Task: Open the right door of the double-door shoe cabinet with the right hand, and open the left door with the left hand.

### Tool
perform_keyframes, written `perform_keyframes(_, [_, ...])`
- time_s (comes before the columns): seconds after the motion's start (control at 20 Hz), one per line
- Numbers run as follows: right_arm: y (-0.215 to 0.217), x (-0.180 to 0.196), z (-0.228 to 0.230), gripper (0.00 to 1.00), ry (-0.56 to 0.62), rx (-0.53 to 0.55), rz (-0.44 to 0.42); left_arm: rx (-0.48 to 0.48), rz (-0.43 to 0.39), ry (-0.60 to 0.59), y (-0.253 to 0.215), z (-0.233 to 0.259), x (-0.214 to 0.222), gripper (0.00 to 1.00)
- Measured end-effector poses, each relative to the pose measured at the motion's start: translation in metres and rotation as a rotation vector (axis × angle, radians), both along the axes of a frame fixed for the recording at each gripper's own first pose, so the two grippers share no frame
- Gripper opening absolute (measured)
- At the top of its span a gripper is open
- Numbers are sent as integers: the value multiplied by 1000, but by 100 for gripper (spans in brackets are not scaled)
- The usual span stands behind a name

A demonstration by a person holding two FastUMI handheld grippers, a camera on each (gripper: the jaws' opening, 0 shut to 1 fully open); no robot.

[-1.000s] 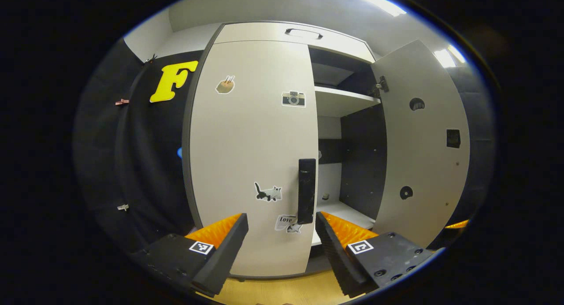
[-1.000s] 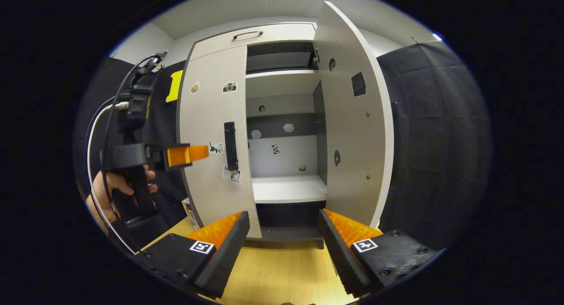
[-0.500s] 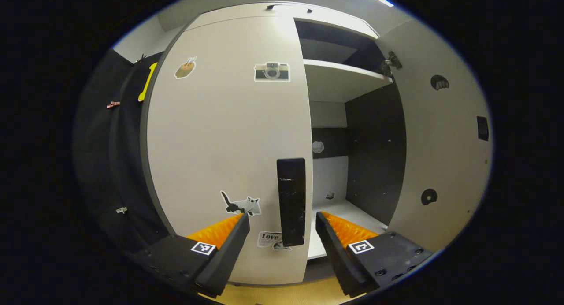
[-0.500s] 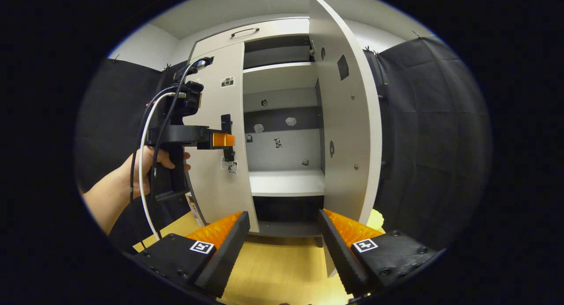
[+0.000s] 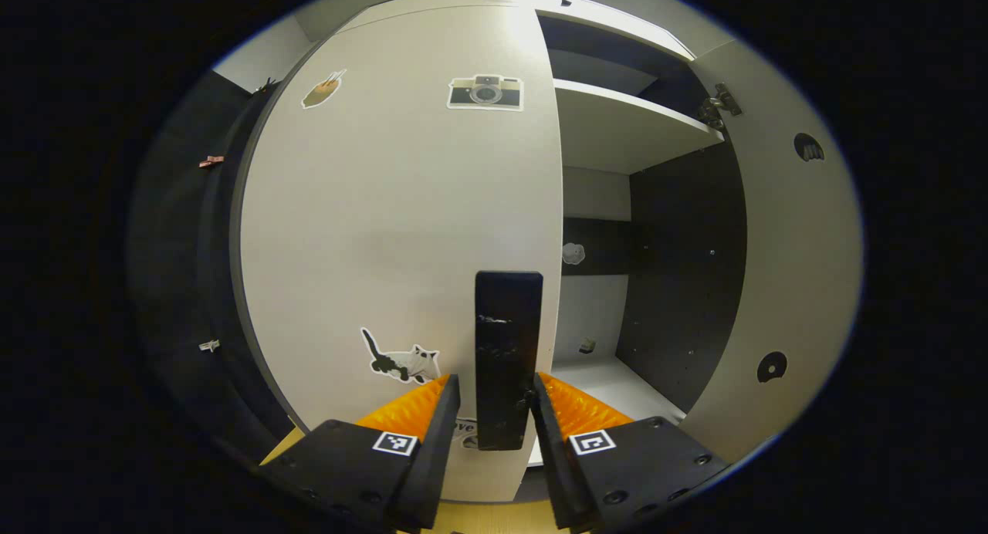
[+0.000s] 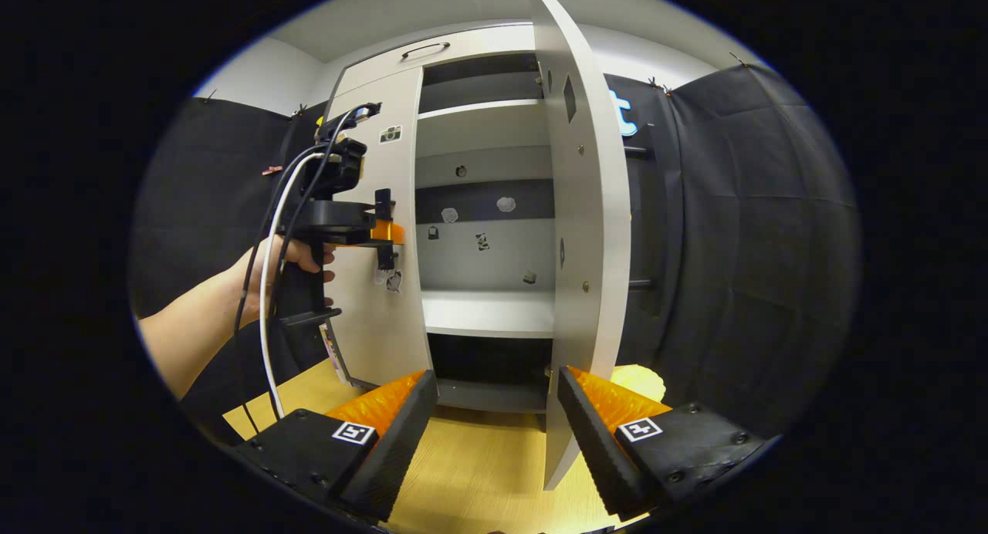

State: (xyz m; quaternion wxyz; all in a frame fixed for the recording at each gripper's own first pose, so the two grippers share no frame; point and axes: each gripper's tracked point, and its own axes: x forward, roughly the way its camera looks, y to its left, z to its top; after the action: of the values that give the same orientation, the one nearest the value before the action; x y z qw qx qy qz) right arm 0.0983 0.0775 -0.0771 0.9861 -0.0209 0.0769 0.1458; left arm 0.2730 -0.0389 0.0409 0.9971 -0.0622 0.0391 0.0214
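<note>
Left hand-held gripper (image 5: pixel 492 410) pinches the black handle (image 5: pixel 507 349) of the closed left door (image 5: pixel 401 233). Right door (image 6: pixel 579 233) stands swung wide open. Right hand-held gripper (image 6: pixel 498 407) is spread, holding nothing, near the cabinet's foot.

- A sticker (image 5: pixel 465 427) low on the closed left door (image 5: pixel 401 233), at about six o'clock in the left gripper view, shows the letters "ve"; the rest is hidden behind the gripper finger.
</note>
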Motion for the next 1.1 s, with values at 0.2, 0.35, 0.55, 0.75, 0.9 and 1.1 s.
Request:
perform_keyframes(0.2, [2,-1,-4,99,18,19,46,-15,29,-3,-2,-1,3,38])
perform_keyframes(0.35, [1,-4,-9,98,34,33,67,26,48,-6,-2,-3,4,34])
perform_keyframes(0.55, [-1,-5,-20,98,74,41,87,22,43,-12,-2,-5,4,24])
perform_keyframes(0.75, [5,-12,-30,99,120,57,121,43,55,7,-1,-6,3,12])
perform_keyframes(0.9, [9,-18,-28,99,119,54,127,18,63,10,-1,-7,1,11])
perform_keyframes(1.1, [3,-17,-15,98,81,65,73,1,43,14,1,-8,-5,11])
